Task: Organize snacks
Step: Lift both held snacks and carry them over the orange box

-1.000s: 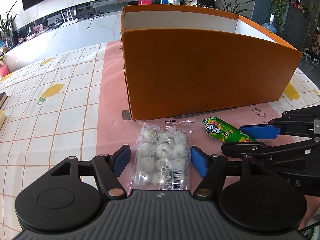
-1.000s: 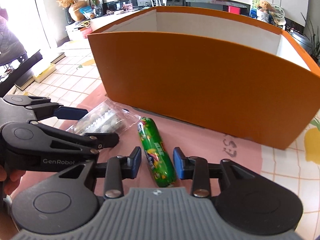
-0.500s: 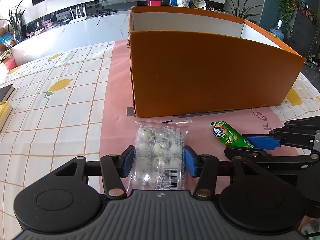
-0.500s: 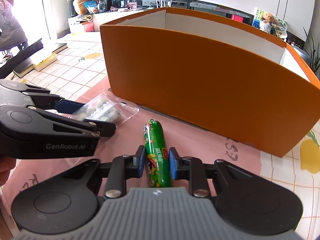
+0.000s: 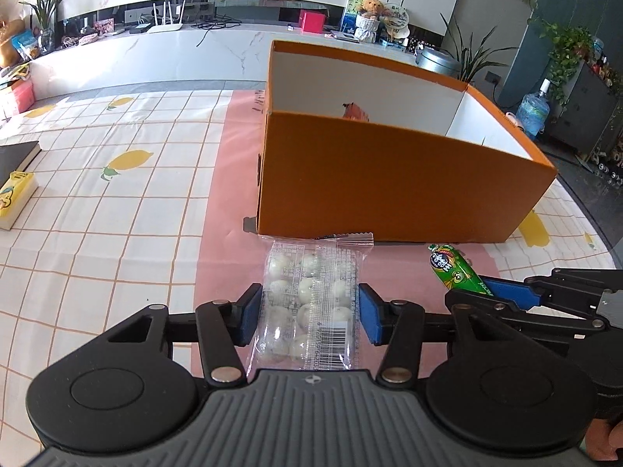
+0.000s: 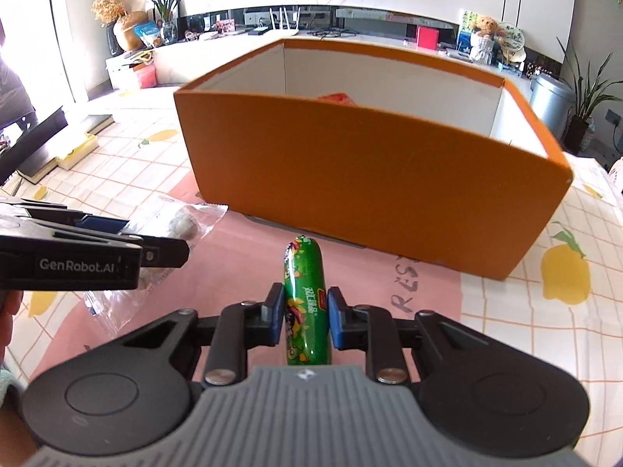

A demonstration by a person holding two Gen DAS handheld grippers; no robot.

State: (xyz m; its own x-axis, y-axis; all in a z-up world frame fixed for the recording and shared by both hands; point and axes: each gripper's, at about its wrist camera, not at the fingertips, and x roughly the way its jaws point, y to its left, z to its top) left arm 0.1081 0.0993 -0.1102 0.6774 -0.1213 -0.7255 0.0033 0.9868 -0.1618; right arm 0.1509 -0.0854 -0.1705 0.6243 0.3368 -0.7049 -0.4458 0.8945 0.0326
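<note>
My left gripper (image 5: 309, 313) is shut on a clear packet of white candy balls (image 5: 311, 303) and holds it above the pink mat, in front of the orange box (image 5: 389, 183). My right gripper (image 6: 305, 317) is shut on a green sausage snack (image 6: 305, 295), also lifted, pointing at the orange box (image 6: 370, 179). The sausage (image 5: 455, 270) and right gripper (image 5: 506, 295) show at the right of the left wrist view. The packet (image 6: 175, 225) and left gripper (image 6: 117, 241) show at the left of the right wrist view. A red snack (image 6: 337, 99) peeks above the box wall.
A pink mat (image 5: 229, 202) lies on the lemon-print tablecloth (image 5: 97, 194). A yellow carton (image 5: 13, 198) and a dark book (image 5: 15, 155) sit at the table's left edge. A counter with plants and clutter runs behind the table.
Both grippers closed on their snacks and rose from the mat. The box interior now shows more from above, with a red snack visible inside.
</note>
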